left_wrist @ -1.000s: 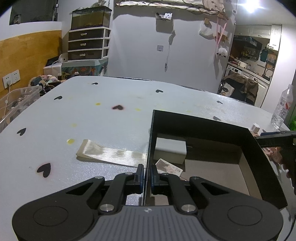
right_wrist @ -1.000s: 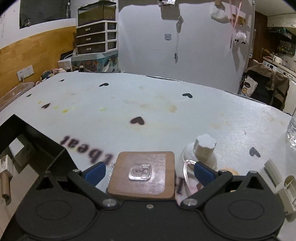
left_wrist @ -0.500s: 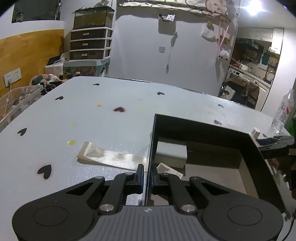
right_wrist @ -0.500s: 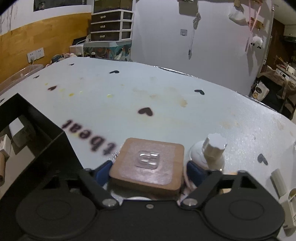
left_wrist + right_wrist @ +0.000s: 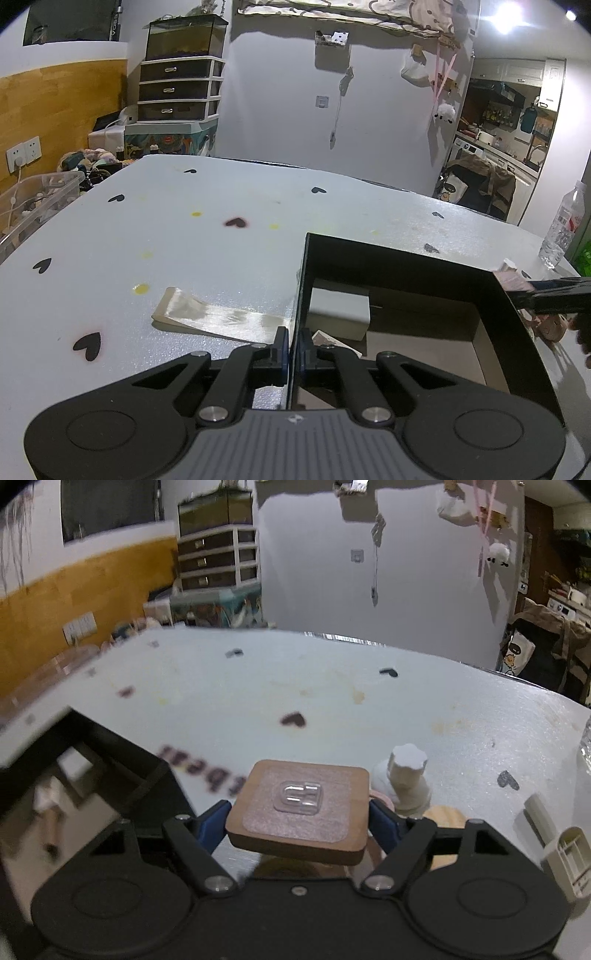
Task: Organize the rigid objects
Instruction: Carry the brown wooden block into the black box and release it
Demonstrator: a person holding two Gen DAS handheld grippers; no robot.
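Left gripper (image 5: pixel 291 347) clenched on the left wall of the black box (image 5: pixel 406 258), one finger outside, one inside. Right gripper (image 5: pixel 299 819) grasps a square wooden block (image 5: pixel 301 812) by its side edges, held flat above the table (image 5: pixel 332 701), just right of the box. White block (image 5: pixel 340 314) lies inside the box. White knob (image 5: pixel 406 779) stands just beside the held block.

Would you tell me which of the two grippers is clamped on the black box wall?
The left gripper: it pinches the black box wall, while the right gripper holds the brown square pad.
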